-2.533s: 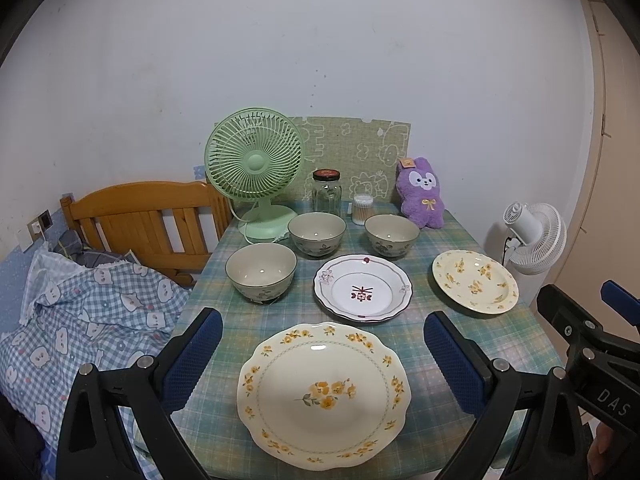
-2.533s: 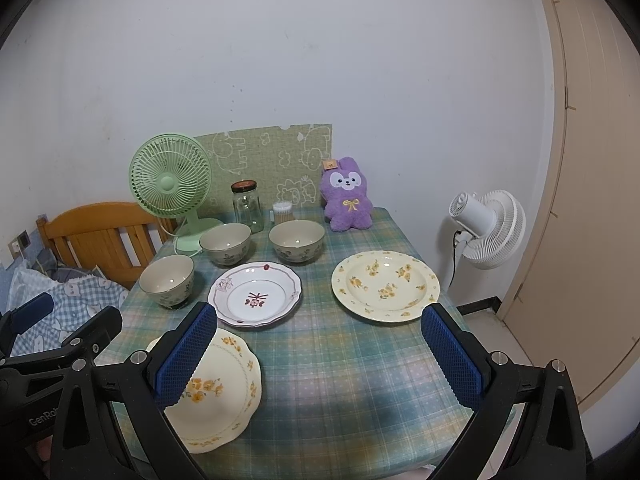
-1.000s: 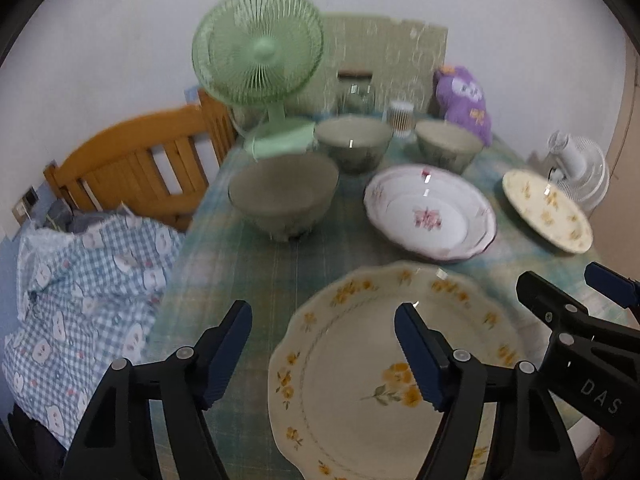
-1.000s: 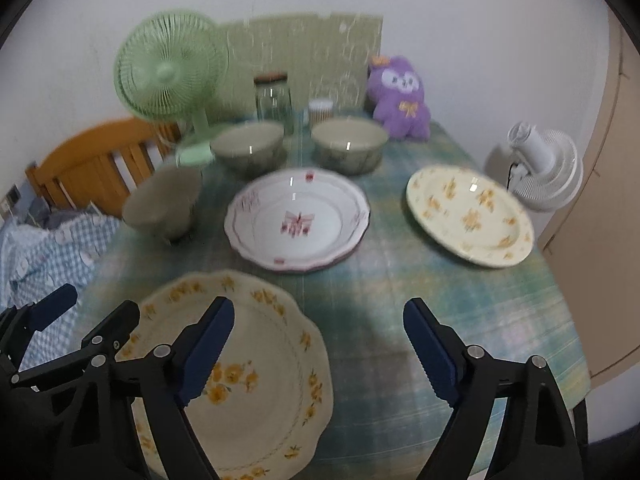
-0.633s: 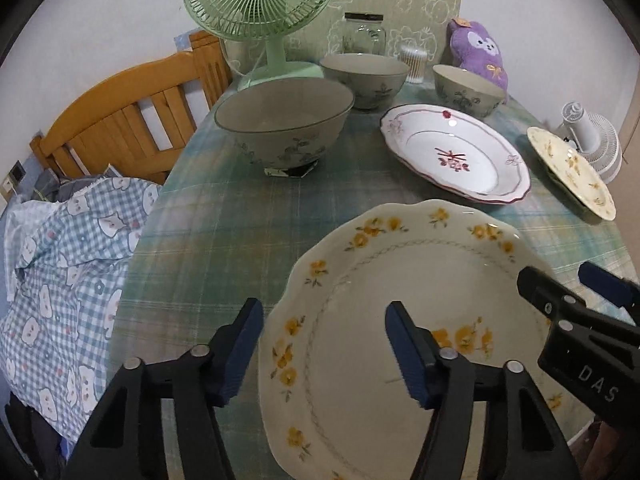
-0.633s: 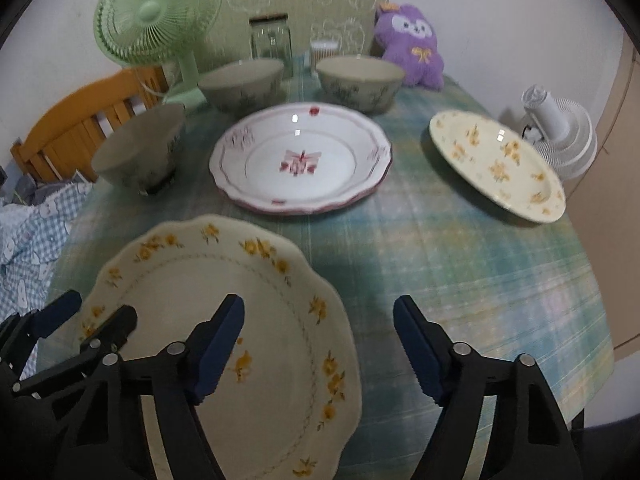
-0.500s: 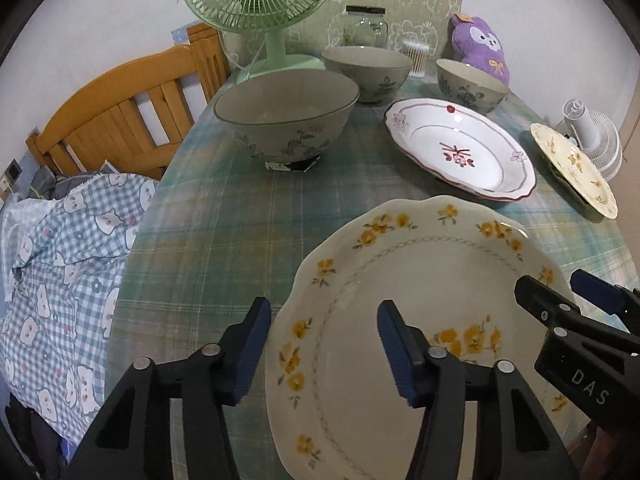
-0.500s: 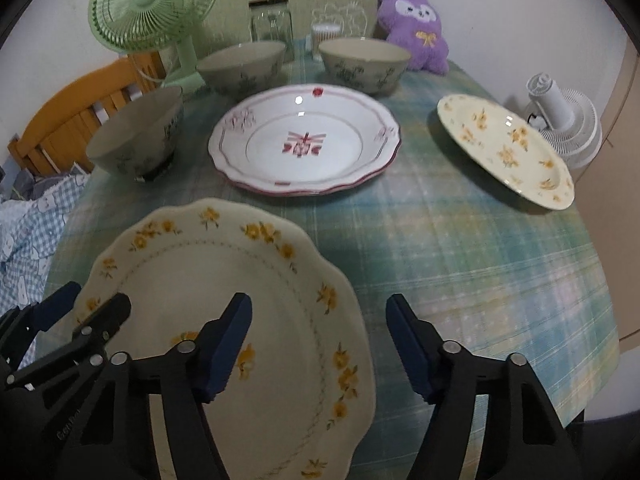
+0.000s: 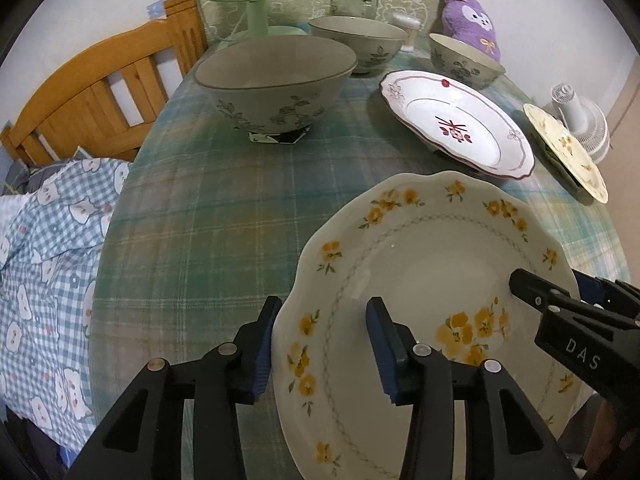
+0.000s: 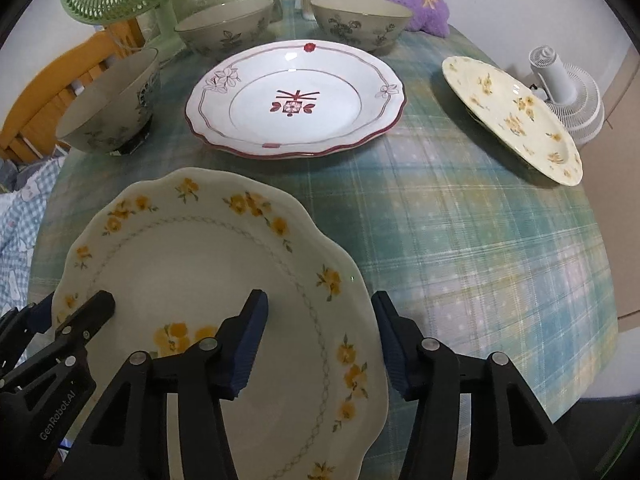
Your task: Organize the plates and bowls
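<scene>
In the left wrist view, our left tongs (image 9: 322, 344) are closing astride the near plate's (image 9: 432, 264) left rim, low centre, pads not yet pressing. In the right wrist view, our right tongs (image 10: 320, 342) are closing astride its right rim, also unclamped, on the counter (image 10: 460, 240).
</scene>
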Tool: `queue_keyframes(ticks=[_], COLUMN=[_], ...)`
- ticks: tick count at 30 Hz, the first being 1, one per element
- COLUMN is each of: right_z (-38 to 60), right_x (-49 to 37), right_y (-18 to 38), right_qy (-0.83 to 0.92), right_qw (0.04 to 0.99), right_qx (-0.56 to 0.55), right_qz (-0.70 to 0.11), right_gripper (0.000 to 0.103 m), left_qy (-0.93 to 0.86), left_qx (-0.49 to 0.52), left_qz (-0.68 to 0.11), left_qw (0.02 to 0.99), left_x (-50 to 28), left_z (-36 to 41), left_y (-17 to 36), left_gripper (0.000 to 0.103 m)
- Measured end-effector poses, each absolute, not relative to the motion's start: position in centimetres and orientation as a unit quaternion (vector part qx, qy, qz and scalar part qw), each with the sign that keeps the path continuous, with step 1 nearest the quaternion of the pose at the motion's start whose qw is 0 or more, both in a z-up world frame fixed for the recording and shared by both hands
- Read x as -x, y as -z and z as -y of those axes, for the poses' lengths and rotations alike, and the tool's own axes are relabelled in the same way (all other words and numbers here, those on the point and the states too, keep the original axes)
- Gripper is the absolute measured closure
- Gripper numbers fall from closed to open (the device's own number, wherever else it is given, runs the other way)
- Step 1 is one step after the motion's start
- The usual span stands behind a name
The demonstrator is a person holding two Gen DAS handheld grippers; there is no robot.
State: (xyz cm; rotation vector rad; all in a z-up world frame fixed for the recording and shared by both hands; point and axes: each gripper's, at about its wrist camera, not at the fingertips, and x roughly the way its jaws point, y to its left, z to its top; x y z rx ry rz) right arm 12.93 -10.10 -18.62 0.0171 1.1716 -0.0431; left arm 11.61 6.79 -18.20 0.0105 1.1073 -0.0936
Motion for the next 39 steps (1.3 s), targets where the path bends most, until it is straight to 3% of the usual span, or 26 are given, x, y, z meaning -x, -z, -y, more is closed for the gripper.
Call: queue_keyframes(ticks=[14, 39], right_z=[12.1, 28.5], right_x=[-13.5, -15.5], right_y=[17.9, 17.0], right_qy=[0.016, -0.001], right_qw=[0.821, 0.829], right_qx=[-0.004, 0.009], right_qz=[-0.57, -0.559], right_gripper=[0.049, 0.049], left_qy=[0.022, -0.005], left_qx=[-0.002, 0.009], left_qz=[-0.543, -0.537], left_qw=[0.839, 0.844], left_x=[-11.8, -12.9], left_z=[-4.4, 11.7], left_y=[17.6, 17.0], left_gripper=[0.058, 0.057])
